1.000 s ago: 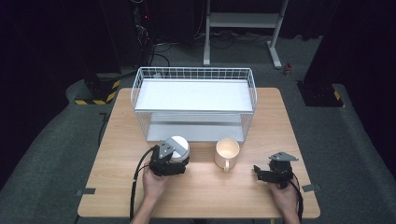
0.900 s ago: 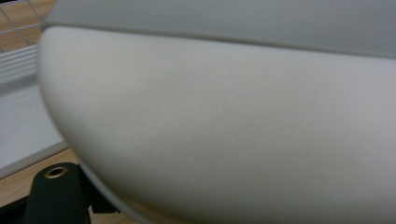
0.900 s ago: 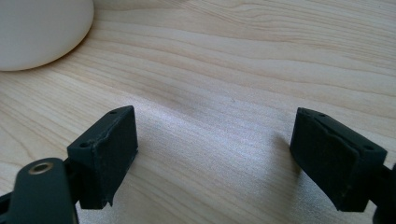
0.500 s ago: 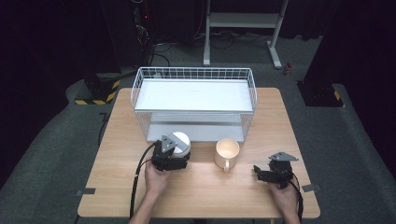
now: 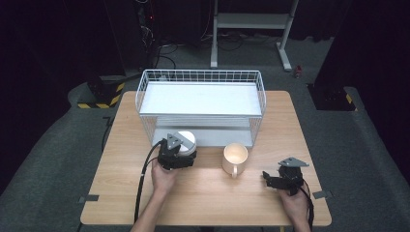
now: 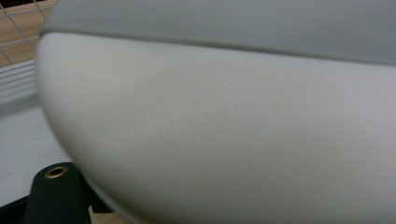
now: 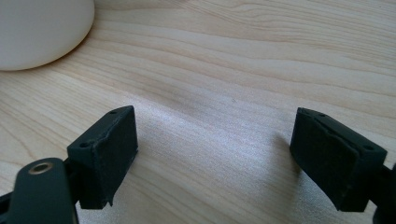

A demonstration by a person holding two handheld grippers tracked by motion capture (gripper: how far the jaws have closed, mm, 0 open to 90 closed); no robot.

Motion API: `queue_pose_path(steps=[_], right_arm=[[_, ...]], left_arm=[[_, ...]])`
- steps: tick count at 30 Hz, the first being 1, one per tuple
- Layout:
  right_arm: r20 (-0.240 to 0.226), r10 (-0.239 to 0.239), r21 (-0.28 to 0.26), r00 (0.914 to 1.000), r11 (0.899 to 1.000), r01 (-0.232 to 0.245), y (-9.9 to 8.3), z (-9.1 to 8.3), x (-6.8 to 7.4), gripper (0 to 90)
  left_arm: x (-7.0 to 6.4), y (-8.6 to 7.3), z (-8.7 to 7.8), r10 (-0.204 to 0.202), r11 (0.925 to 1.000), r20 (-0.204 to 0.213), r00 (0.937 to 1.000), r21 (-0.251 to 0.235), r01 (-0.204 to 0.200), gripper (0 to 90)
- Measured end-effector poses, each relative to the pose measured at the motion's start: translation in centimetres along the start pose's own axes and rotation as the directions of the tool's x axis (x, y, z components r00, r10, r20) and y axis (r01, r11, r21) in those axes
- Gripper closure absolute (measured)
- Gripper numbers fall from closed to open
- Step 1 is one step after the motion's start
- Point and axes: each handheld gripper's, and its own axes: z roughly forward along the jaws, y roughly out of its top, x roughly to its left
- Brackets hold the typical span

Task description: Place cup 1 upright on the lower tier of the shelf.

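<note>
A white bowl (image 5: 186, 138) sits tilted at the open front of the wire rack (image 5: 203, 76), and my left gripper (image 5: 181, 150) is shut on its near edge. In the left gripper view the bowl (image 6: 224, 130) is pressed up close, with one black finger (image 6: 56, 196) at the lower left. A cream mug (image 5: 235, 155) stands mid-table, its handle toward the person. My right gripper (image 5: 269, 180) rests low on the table to the mug's right, open, jaws facing the mug. In the right gripper view the gripper (image 7: 224, 154) holds nothing and the mug (image 7: 37, 32) is at the top left.
The white wire rack has a flat upper shelf (image 5: 203, 99) and a lower level open toward the person. The wooden table (image 5: 212, 203) shows bare wood along the front. Dark floor, cables and a metal stand (image 5: 251, 21) lie beyond the table.
My left gripper has carried the bowl a little farther from the person, toward the rack's lower opening. The right gripper and the mug have stayed put.
</note>
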Motion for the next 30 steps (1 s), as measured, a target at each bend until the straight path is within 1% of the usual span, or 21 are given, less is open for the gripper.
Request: queue_pose_path(steps=[3,7,10,11,14,16,21,22,24,27,30], right_arm=[[0.0,0.0,0.0,1.0,1.0,0.0,0.0,0.0,0.0,15.1],[0.0,0.002,0.001,1.0,1.0,-0.002,0.0,0.0,0.0,15.1],[0.0,0.003,0.001,1.0,1.0,-0.003,0.0,0.0,0.0,15.1],[0.0,0.003,0.001,1.0,1.0,-0.003,0.0,0.0,0.0,15.1],[0.0,0.003,0.0,1.0,1.0,-0.003,0.0,0.0,0.0,15.1],[0.0,0.003,0.001,1.0,1.0,-0.003,0.0,0.0,0.0,15.1],[0.0,0.002,0.001,1.0,1.0,-0.002,0.0,0.0,0.0,15.1],[0.0,0.002,0.001,1.0,1.0,-0.002,0.0,0.0,0.0,15.1],[0.001,0.003,0.001,1.0,1.0,-0.003,0.0,0.0,0.0,15.0],[0.001,0.003,0.001,1.0,1.0,-0.003,0.0,0.0,0.0,15.1],[0.0,0.003,0.001,1.0,1.0,-0.003,0.0,0.0,0.0,15.1]], left_arm=[[0.4,0.0,0.3,-0.019,0.9998,-0.011,0.9998,-0.001,0.019,18.7],[0.8,0.0,0.7,-0.022,0.9997,-0.029,0.9993,0.008,0.023,18.7],[1.1,0.0,1.0,-0.008,0.9993,-0.046,0.9989,0.035,0.01,18.7],[1.2,0.1,1.0,-0.005,0.9995,-0.048,0.9988,0.032,0.006,18.7],[1.3,0.4,1.1,-0.018,0.9996,-0.043,0.9989,0.018,0.019,18.7],[1.4,0.5,1.2,-0.02,0.9996,-0.043,0.9989,0.017,0.021,18.7],[1.7,0.7,1.9,-0.055,0.9985,-0.034,0.9979,0.006,0.055,18.8],[1.8,0.7,1.9,-0.049,0.9987,-0.036,0.9982,0.011,0.049,18.7],[1.9,0.7,2.1,-0.06,0.9981,-0.035,0.9976,0.012,0.061,18.7],[2.0,0.7,2.1,-0.062,0.998,-0.044,0.9971,0.008,0.063,18.8],[2.2,0.7,2.2,-0.072,0.9974,-0.036,0.9967,0.002,0.073,18.8]])
